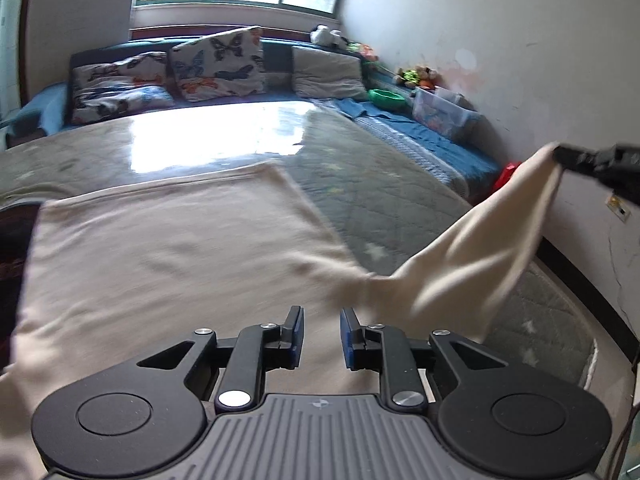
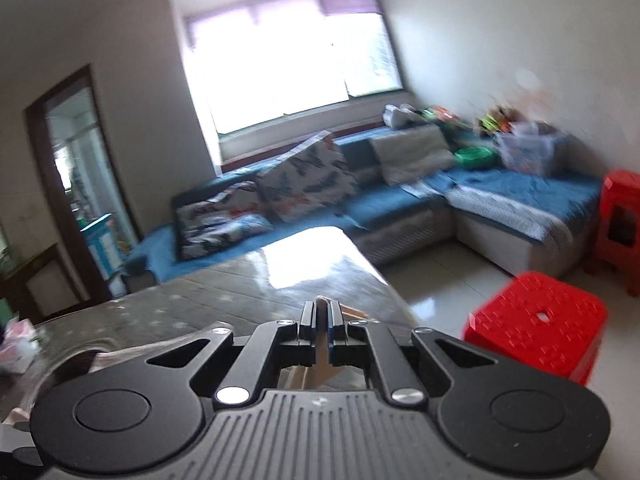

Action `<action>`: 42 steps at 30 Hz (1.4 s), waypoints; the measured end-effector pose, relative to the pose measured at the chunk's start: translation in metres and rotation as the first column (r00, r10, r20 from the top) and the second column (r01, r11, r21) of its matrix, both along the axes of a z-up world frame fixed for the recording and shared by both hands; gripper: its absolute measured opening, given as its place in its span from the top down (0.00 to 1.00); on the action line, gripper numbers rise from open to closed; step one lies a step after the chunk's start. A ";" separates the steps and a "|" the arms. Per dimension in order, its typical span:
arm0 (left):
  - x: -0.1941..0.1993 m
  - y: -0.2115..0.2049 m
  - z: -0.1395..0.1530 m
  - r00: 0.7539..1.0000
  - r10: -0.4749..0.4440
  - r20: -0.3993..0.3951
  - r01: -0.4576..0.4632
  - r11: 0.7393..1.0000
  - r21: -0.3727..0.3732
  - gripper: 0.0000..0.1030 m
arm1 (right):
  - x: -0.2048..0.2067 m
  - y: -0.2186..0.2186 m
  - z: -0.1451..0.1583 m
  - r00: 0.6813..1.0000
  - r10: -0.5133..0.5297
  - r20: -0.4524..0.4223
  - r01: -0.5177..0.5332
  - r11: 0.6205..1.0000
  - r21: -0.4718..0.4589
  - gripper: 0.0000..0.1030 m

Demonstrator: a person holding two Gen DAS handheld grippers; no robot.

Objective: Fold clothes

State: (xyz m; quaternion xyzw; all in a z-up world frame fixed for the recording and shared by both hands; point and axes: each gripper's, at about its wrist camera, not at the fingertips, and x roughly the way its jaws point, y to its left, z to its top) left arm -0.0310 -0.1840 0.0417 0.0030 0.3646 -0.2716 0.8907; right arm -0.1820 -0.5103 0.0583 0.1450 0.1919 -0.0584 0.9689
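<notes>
A cream garment [image 1: 168, 240] lies spread flat on the grey quilted table cover [image 1: 360, 184]. Its right sleeve [image 1: 480, 256] is lifted and stretched out to the right. My right gripper [image 1: 560, 156] is shut on the sleeve's end at the right edge of the left wrist view. In the right wrist view my right gripper [image 2: 321, 312] is shut on a thin strip of cream cloth [image 2: 320, 368] running back between the fingers. My left gripper [image 1: 321, 320] is open and empty, low over the garment's near edge.
A blue corner sofa [image 2: 400, 200] with butterfly cushions [image 1: 220, 64] stands behind the table under a bright window. A green bowl [image 1: 386, 98] and a clear plastic box [image 1: 444, 114] sit on the sofa. Red plastic stools [image 2: 540, 324] stand on the floor to the right.
</notes>
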 end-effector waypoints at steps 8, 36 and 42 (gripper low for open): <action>-0.017 0.067 -0.001 0.993 0.117 0.011 -0.117 0.993 0.011 0.75 | 0.007 0.087 0.046 0.970 0.238 0.049 -0.232 0.967 -0.103 0.96; -0.059 0.148 0.005 0.970 0.221 0.098 -0.224 0.974 0.023 0.60 | 0.048 0.200 -0.025 0.792 0.512 -0.332 -0.581 0.800 -0.151 0.89; -0.052 0.116 0.003 0.984 0.141 0.104 -0.146 0.989 0.039 0.61 | 0.044 0.172 -0.066 0.780 0.456 -0.429 -0.552 0.824 -0.128 0.89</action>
